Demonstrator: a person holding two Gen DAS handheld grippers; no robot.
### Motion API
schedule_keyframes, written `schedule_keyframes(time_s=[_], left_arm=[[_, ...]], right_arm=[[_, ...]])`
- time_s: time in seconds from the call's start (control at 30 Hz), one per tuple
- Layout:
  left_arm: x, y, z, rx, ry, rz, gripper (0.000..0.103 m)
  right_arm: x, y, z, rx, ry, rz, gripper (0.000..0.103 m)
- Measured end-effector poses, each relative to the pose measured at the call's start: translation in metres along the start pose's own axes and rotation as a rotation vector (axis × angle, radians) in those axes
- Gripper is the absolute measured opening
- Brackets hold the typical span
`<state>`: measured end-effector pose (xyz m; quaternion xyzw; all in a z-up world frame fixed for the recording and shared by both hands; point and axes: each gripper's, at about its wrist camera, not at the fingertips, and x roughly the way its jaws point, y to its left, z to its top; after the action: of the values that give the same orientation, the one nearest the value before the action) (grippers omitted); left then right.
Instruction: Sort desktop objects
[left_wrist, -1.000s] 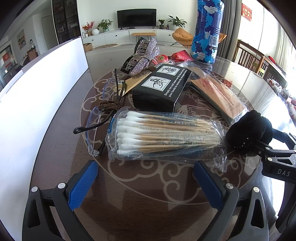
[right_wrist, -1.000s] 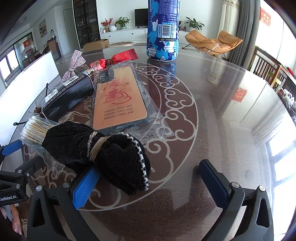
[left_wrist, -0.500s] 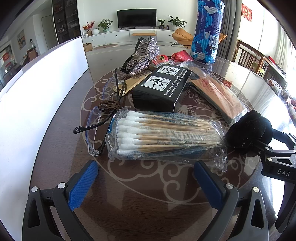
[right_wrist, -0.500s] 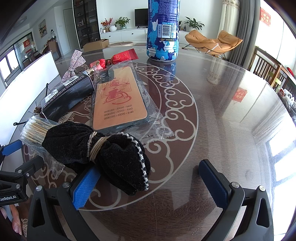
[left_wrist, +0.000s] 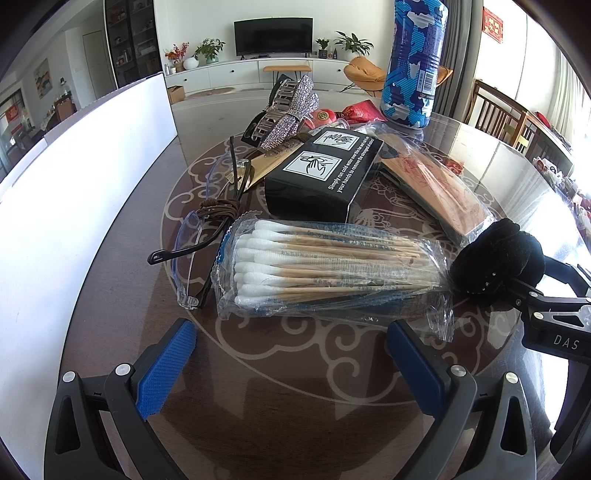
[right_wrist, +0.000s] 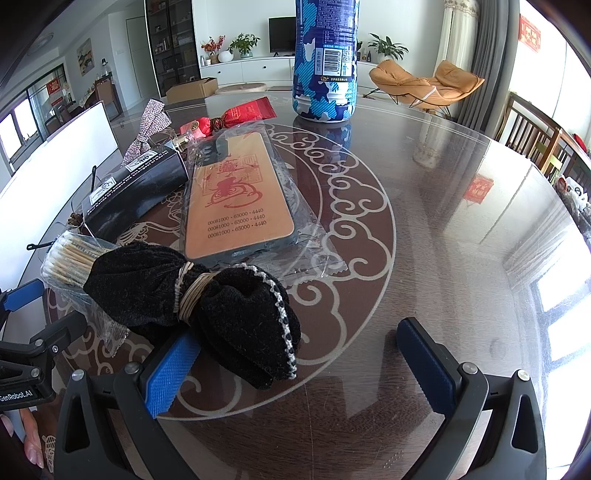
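Observation:
A clear bag of cotton swabs lies just ahead of my open, empty left gripper. Clear safety glasses lie to its left, a black box behind it. A black velvet bow tied with a tan band lies just ahead of my open, empty right gripper, partly over its left finger; it also shows in the left wrist view. A bagged orange phone case, a sequin bow clip and red packets lie beyond.
A tall blue-and-white bottle stands at the far side of the round glass table. A white board runs along the left edge. Wooden chairs stand off to the right. The right gripper's body shows in the left wrist view.

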<state>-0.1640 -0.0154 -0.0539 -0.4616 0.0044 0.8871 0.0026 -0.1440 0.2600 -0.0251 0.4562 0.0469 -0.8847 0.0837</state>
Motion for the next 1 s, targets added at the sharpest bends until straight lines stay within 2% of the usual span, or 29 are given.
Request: schedule_keyframes(time_s=[0.17,0.37,0.6,0.67,0.77,0.87,0.93,1.0], left_arm=[[-0.001,0.000,-0.001,0.000,0.001,0.002,0.103],[-0.012,0.011,-0.017,-0.004,-0.001,0.001,0.103],[-0.018,0.024,-0.024,-0.051,-0.011,0.007,0.103],[-0.016,0.021,-0.024,-0.037,-0.004,0.025,0.103],[-0.016,0.021,-0.023,-0.036,-0.004,0.026,0.103],[-0.016,0.021,-0.023,-0.036,-0.003,0.025,0.103],[-0.016,0.021,-0.023,-0.038,-0.004,0.024,0.103],[-0.016,0.022,-0.022,-0.044,-0.008,0.018,0.103]], right_arm=[[0.000,0.000,0.000,0.000,0.000,0.000,0.103],[0.000,0.000,0.000,0.000,0.000,0.000,0.103],[0.001,-0.001,0.001,-0.024,0.012,0.017,0.103],[0.002,-0.012,0.003,0.041,0.012,-0.016,0.103],[0.002,-0.043,0.009,0.216,0.019,-0.075,0.103],[-0.005,-0.055,0.006,0.220,0.028,-0.097,0.103],[-0.023,-0.049,-0.002,0.179,-0.014,-0.055,0.103],[-0.052,-0.034,-0.010,0.113,-0.129,0.030,0.103]])
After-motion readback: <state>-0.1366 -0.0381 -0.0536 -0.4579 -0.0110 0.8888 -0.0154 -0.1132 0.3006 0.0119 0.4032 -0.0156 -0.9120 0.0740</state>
